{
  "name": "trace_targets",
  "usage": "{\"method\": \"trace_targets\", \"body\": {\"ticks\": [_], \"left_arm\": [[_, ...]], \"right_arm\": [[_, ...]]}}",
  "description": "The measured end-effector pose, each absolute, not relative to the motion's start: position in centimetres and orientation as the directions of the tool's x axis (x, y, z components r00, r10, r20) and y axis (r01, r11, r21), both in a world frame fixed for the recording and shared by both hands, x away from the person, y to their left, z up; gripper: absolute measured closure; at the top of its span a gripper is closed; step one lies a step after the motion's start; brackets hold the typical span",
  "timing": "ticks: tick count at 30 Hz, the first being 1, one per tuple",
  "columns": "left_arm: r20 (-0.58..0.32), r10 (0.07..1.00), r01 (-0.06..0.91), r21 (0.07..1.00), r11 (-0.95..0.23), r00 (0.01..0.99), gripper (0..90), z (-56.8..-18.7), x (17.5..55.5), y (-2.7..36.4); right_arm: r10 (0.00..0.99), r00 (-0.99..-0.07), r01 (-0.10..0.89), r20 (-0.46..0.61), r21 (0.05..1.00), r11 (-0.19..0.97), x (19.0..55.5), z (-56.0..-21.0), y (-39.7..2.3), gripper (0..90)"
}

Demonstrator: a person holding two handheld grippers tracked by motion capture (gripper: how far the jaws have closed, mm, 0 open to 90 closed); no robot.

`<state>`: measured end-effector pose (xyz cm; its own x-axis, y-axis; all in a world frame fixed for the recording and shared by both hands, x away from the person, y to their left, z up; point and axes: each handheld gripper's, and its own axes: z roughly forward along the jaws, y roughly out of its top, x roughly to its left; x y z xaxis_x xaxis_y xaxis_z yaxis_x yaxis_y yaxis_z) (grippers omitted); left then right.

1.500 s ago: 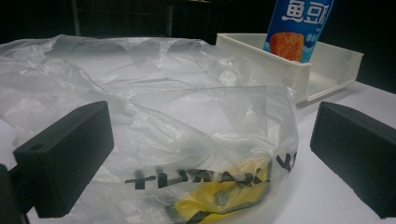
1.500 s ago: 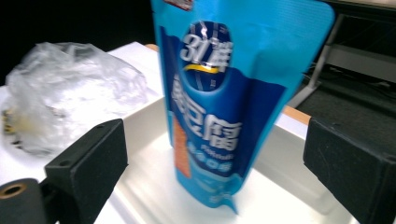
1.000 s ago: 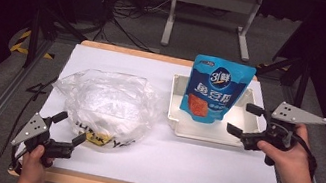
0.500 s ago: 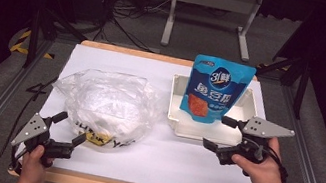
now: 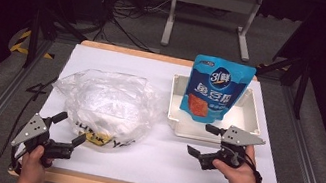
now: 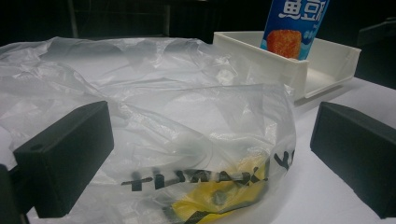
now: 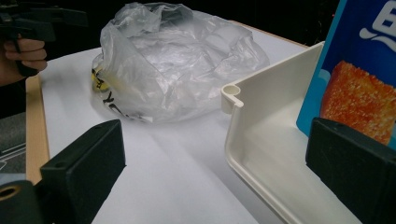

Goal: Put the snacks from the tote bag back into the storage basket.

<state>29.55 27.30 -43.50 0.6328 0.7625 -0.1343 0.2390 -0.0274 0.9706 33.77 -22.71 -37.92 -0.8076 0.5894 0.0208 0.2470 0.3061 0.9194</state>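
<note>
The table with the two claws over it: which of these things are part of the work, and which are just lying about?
Part of the work:
- clear plastic bag, in front of the open left claw
- blue snack pouch, standing in the white tray
- open right claw, beside the tray's near wall

Just lying about:
- metal stand on the floor behind the table
- floor cables

White table [image 5: 164, 71] carries plastic bag [image 5: 108, 104] (crumpled), tray [image 5: 253, 117].

Pouch [image 7: 359, 79] top beyond frame edge
</note>
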Motion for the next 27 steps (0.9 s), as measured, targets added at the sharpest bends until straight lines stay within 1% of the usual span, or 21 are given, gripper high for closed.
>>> {"method": "trace_targets", "body": {"ticks": [8, 11, 14, 18, 25, 27], "left_arm": [[-0.126, 0.757, 0.234, 0.971, -0.037, 0.641, 0.2, -43.5, 29.6, 27.2], [-0.123, 0.755, 0.233, 0.972, -0.041, 0.645, 0.2, -43.6, 29.6, 27.2], [-0.124, 0.752, 0.230, 0.973, -0.037, 0.648, 0.2, -43.7, 29.7, 27.1], [-0.127, 0.751, 0.234, 0.972, -0.037, 0.648, 0.2, -43.7, 29.7, 27.1], [-0.120, 0.748, 0.239, 0.970, -0.052, 0.653, 0.2, -43.8, 29.8, 27.0], [-0.117, 0.752, 0.234, 0.971, -0.050, 0.649, 0.2, -44.0, 29.9, 26.9]], "right_arm": [[0.613, -0.789, 0.252, 0.029, 0.926, 0.280, 34.0, -40.6, -22.8, 4.6], [0.608, -0.793, 0.250, 0.036, 0.930, 0.270, 34.2, -41.3, -22.7, 4.6], [0.620, -0.784, 0.263, 0.026, 0.919, 0.294, 34.6, -42.6, -22.3, 4.6], [0.629, -0.777, 0.281, 0.030, 0.911, 0.303, 34.8, -43.2, -22.2, 4.6], [0.683, -0.729, 0.323, 0.040, 0.900, 0.292, 35.0, -44.3, -22.3, 4.6], [0.714, -0.699, 0.338, 0.040, 0.898, 0.282, 35.1, -44.5, -22.4, 4.6]]}}
